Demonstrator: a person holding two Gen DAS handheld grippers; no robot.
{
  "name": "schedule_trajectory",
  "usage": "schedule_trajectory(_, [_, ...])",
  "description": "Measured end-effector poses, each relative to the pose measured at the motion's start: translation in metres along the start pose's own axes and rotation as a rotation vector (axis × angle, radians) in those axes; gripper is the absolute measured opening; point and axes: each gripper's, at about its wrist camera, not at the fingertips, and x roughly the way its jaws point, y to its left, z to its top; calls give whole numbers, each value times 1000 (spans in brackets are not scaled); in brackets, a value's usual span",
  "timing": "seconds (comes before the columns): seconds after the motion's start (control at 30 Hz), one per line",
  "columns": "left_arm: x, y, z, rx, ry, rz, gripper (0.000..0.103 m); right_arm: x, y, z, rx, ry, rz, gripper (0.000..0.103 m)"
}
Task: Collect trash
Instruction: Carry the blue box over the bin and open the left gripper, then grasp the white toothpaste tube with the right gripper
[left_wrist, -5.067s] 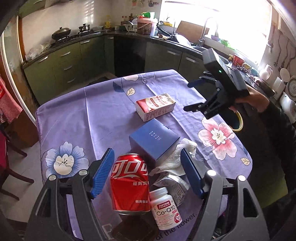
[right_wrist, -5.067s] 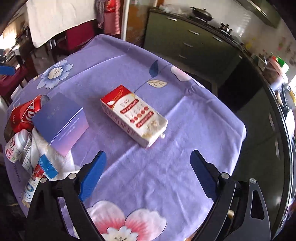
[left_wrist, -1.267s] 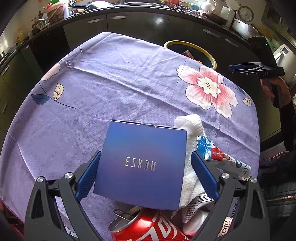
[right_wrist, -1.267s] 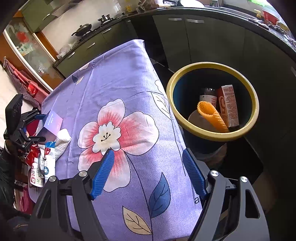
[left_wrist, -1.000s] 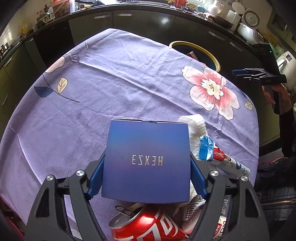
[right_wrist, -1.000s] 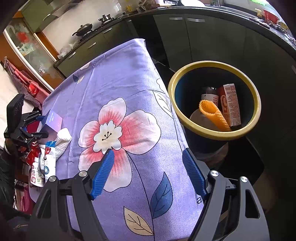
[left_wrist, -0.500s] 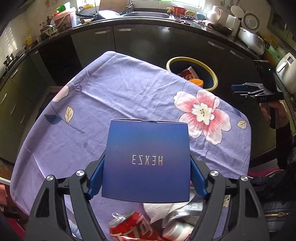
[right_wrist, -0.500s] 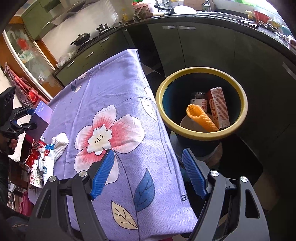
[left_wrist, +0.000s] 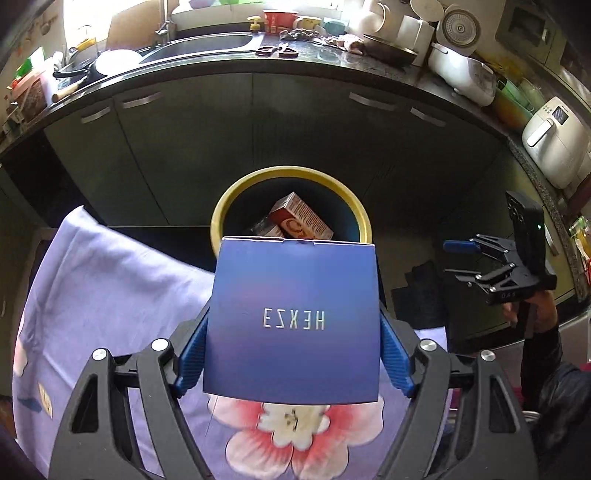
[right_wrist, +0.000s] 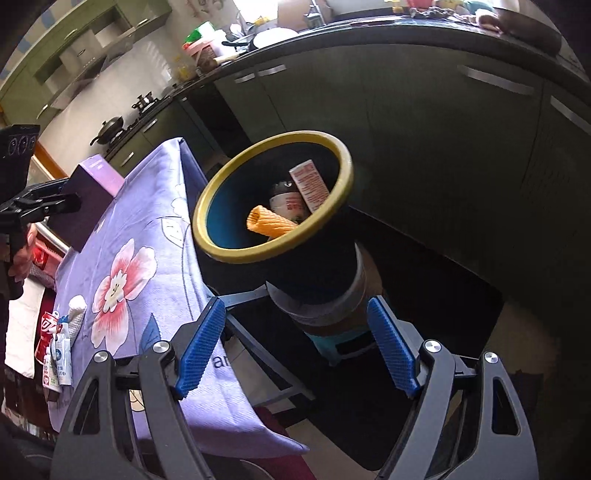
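Left wrist view: left gripper (left_wrist: 291, 354) clamped on the blue box (left_wrist: 291, 317), both pads pressed on its sides, box lifted off the table and held over the tablecloth's edge, just short of the trash bin (left_wrist: 221, 210). The bin, yellow-rimmed with a dark inside, stands beside the table edge and holds a red-and-white carton (left_wrist: 301, 219). Purple flowered tablecloth (left_wrist: 99, 295) below, dark cabinets (left_wrist: 184, 147) behind, cluttered counter with sink (left_wrist: 207, 42) above. Right gripper (right_wrist: 295, 347) spread wide, nothing between its pads, jaws just opened a little further; it hangs over the floor by the bin's base. Remaining trash, including a red can (right_wrist: 46, 326), lies at the table's far end.
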Motion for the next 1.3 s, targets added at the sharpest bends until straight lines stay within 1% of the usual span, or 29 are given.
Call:
schedule_trajectory(0.1, [39, -2, 30, -13, 5, -3, 74, -4, -20, -7, 47, 1, 0, 79])
schedule_trajectory(0.17, [61, -1, 47, -24, -2, 14, 75, -6, -28, -11, 71, 3, 8, 79])
schedule_trajectory(0.23, [78, 2, 58, -45, 10, 30, 75, -8, -34, -13, 86, 4, 10, 79])
schedule_trajectory(0.3, [88, 5, 61, -73, 25, 60, 75, -10, -37, -15, 89, 0, 9, 79])
schedule_trajectory(0.37, [86, 6, 58, -80, 25, 64, 76, -11, -37, -16, 87, -2, 15, 79])
schedule_trajectory(0.43, [73, 5, 50, -81, 9, 55, 80, -11, -34, -15, 80, -3, 20, 80])
schedule_trajectory(0.53, [47, -2, 36, -72, -26, 64, 81, -7, -28, -11, 65, 1, 27, 80])
schedule_trajectory(0.6, [21, -6, 25, -74, -65, 65, 82, -5, -17, -9, 44, 5, 38, 80])
schedule_trajectory(0.7, [-28, -14, -1, -93, -132, 99, 83, -1, 5, -8, -5, 16, 52, 80])
schedule_trajectory(0.8, [-80, -21, -38, -130, -203, 176, 87, 6, 36, -8, -79, 45, 77, 80])
schedule_trajectory(0.87, [-113, -24, -68, -176, -244, 219, 90, 12, 62, -8, -144, 60, 86, 80])
schedule_trajectory(1.0, [-164, -17, -133, -310, -275, 301, 90, 21, 127, -17, -278, 81, 137, 80])
schedule_trajectory(1.07, [-183, -14, -166, -368, -295, 362, 90, 24, 163, -25, -338, 87, 183, 80])
schedule_trajectory(1.17, [-204, -9, -206, -426, -323, 449, 90, 27, 217, -44, -434, 107, 268, 79])
schedule_trajectory(1.23, [-215, -7, -232, -470, -334, 486, 90, 28, 251, -61, -503, 132, 316, 73])
schedule_trajectory(1.3, [-225, -4, -258, -516, -349, 514, 90, 30, 281, -76, -555, 156, 347, 66])
